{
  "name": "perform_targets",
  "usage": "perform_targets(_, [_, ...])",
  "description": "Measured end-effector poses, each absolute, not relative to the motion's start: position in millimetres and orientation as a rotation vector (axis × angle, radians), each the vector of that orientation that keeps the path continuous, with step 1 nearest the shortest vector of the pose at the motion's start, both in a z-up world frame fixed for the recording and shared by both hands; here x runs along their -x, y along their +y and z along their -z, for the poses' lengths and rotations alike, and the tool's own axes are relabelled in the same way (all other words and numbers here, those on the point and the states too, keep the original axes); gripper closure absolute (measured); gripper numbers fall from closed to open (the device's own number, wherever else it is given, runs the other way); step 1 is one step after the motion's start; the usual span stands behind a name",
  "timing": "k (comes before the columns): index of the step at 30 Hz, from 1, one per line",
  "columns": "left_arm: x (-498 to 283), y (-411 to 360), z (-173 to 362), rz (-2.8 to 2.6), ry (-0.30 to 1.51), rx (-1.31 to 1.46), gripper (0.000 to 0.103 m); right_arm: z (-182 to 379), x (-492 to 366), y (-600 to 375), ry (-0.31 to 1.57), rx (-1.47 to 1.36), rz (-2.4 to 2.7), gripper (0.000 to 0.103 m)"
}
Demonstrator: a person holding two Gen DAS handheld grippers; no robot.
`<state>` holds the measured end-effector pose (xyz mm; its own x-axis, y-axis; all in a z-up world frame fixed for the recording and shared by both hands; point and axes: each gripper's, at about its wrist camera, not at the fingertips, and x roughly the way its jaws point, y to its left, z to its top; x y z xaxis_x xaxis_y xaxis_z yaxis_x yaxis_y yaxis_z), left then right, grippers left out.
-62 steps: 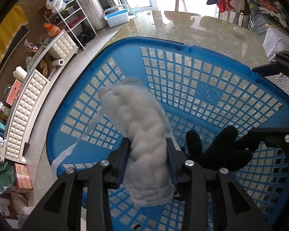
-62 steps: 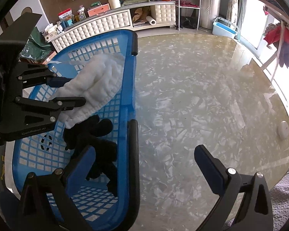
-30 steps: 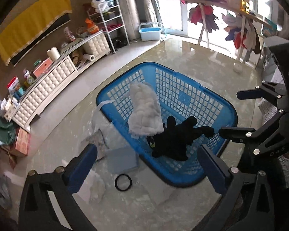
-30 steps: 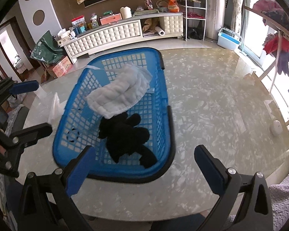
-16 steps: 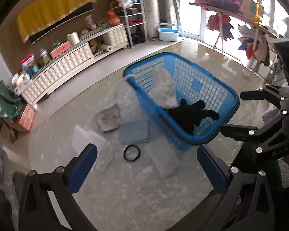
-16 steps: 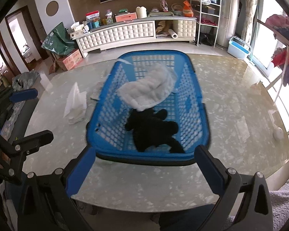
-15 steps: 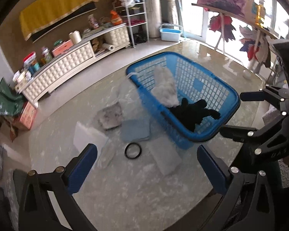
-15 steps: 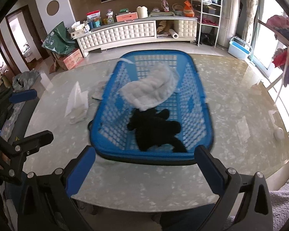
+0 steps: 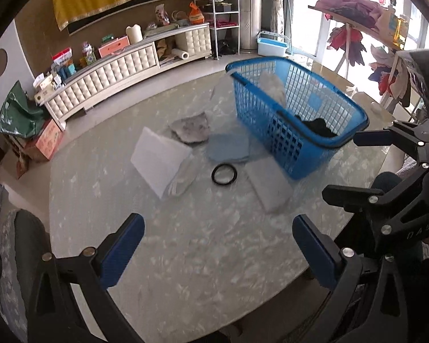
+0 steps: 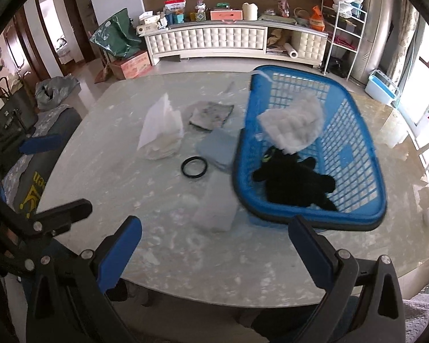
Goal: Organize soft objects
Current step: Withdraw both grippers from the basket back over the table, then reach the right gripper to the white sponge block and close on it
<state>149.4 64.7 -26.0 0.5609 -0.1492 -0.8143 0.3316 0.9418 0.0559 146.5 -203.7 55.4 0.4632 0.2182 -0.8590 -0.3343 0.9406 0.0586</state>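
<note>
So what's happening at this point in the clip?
A person with a two-finger gripper in each hand is sorting soft items into a blue basket on a marble table. A white quilted cloth and a black plush toy lie inside. Both the left gripper and right gripper are open, empty and pulled back. A folded white cloth, grey cloths and a black ring lie on the table beside the basket.
</note>
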Motion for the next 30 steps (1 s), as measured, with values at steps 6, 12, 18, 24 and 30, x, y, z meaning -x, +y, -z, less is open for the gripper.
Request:
perform_targets(6, [-140.5,79.3,41.7,0.297,0.958,-0.191,0.0,-42.5,-144.0,-184.4,1.063,0.15,-0.346,0.0])
perform_targets(12, [-138.0,90.2,60.7,0.318,0.993,-0.154,0.0,-18.9,-145.1,-172.9,1.118,0.151,-0.337,0.0])
perform_targets(18, [-140.2,98.6,83.1,0.327,1.034,-0.144,0.0,5.3,-152.7,-167.9,1.174,0.14,-0.318,0.0])
perform_targets(24, [-155.5,107.9,97.8,0.321,1.067,-0.089,0.0,24.8,-165.5,-165.9,1.195,0.114,-0.287,0.0])
perform_targets(30, [-173.1,106.4,117.9,0.313,1.103,-0.081,0.0,42.8,-177.7,-160.9,1.208,0.12,-0.256,0.0])
